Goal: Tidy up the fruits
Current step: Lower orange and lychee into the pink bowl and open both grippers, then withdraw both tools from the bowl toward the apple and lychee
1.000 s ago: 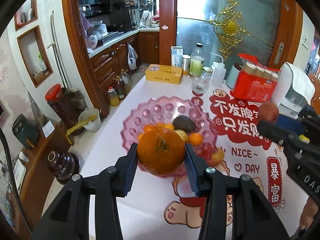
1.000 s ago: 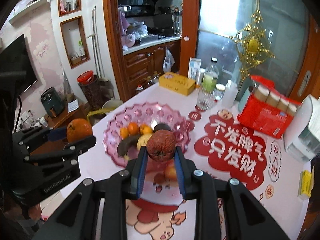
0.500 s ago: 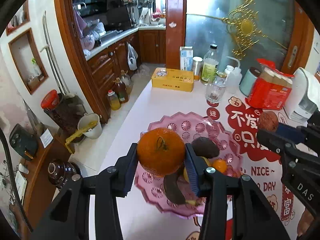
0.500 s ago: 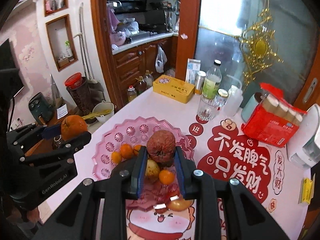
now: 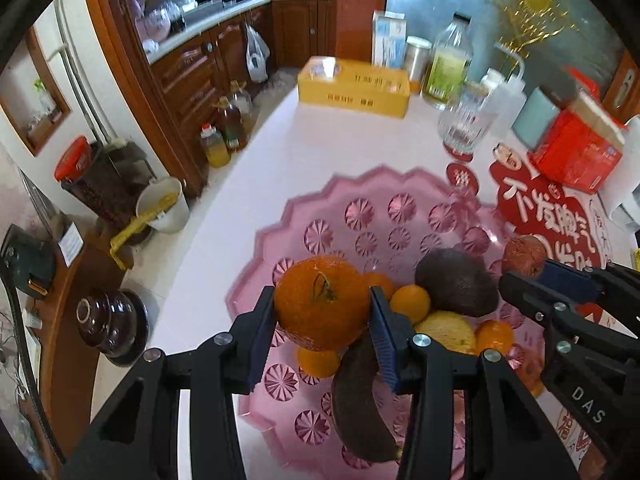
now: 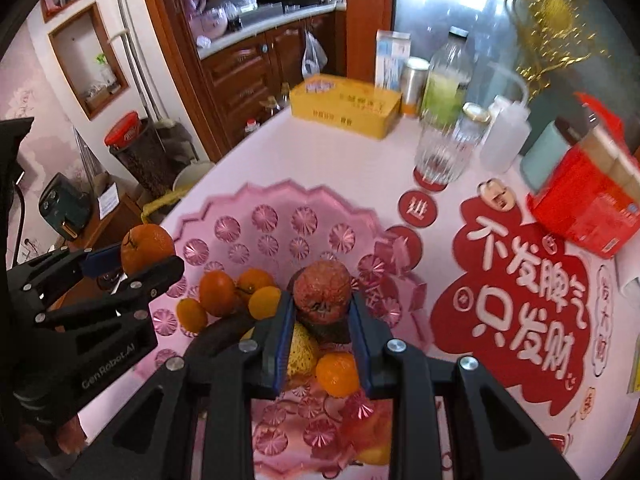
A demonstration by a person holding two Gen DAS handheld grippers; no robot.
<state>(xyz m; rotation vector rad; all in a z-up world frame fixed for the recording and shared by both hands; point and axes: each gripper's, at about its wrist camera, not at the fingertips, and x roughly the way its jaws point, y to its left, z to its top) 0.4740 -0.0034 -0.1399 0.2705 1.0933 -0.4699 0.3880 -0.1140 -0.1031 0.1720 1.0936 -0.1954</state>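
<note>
A large orange is clamped between the blue pads of the left gripper and held above the near left part of the pink fruit bowl. A wrinkled reddish fruit is pinched by the right gripper over the bowl's middle. Small oranges, a dark avocado and a blackened banana are seen lying in the bowl.

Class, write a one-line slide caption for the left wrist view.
Left gripper holds an orange above a pink fruit tray.
</note>
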